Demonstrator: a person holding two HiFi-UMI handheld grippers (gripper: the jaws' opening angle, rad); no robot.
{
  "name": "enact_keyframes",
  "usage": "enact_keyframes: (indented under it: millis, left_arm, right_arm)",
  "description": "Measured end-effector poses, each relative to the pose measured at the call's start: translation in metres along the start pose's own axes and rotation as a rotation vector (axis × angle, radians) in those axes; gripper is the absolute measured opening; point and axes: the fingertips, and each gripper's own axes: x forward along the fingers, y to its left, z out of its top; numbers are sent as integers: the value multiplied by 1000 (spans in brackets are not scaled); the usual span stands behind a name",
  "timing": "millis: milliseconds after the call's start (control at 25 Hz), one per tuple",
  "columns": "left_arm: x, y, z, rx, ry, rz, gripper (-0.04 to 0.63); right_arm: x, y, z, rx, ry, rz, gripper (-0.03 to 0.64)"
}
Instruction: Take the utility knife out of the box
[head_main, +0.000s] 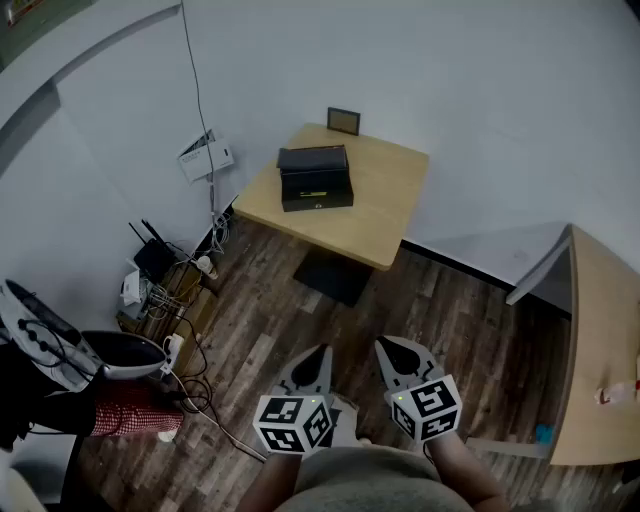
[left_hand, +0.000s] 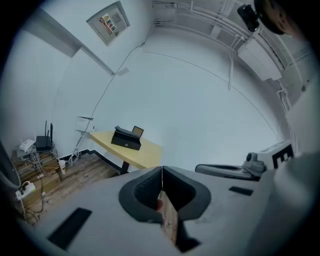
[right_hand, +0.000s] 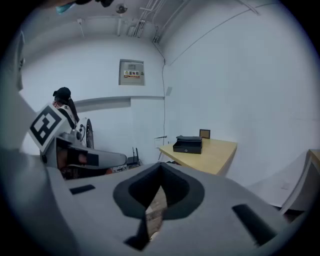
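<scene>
A black box (head_main: 316, 178) with its lid raised stands on a small wooden table (head_main: 385, 215) across the room; it also shows far off as the box (left_hand: 126, 138) and the box (right_hand: 188, 144). The utility knife is not visible from here. My left gripper (head_main: 322, 352) and right gripper (head_main: 383, 347) are held side by side low in the head view, far from the table. Both are shut with nothing between the jaws, tips meeting at left gripper (left_hand: 162, 168) and right gripper (right_hand: 160, 165).
A small picture frame (head_main: 343, 121) stands at the table's back edge. A router and cables (head_main: 160, 270) lie along the left wall. A second table (head_main: 600, 350) sits at right. Wood floor (head_main: 400, 300) lies between me and the box.
</scene>
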Motion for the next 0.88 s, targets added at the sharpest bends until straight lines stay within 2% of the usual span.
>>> enact_keyframes:
  millis: [160,360,480,600,880]
  left_arm:
    - [-43,-21,-30,-3,-2,18,5]
    - [-69,-27,-40,-17,-28,29,3]
    - [-73,-33,-41,-12,-36,25,5]
    - [-71,-35,-42,-12,-38,21,3]
    - [-46,-18,-31,-14,-26,16,5]
  right_arm:
    - [-43,20,-16,14,-8,5,0]
    - [-70,38,-20,-27,-27,15,0]
    - [-79,41,-19,-30,-42,21,0]
    - [-83,37,-18,9,-68,29,0]
    - [-55,27,-10,44,-69,52,0]
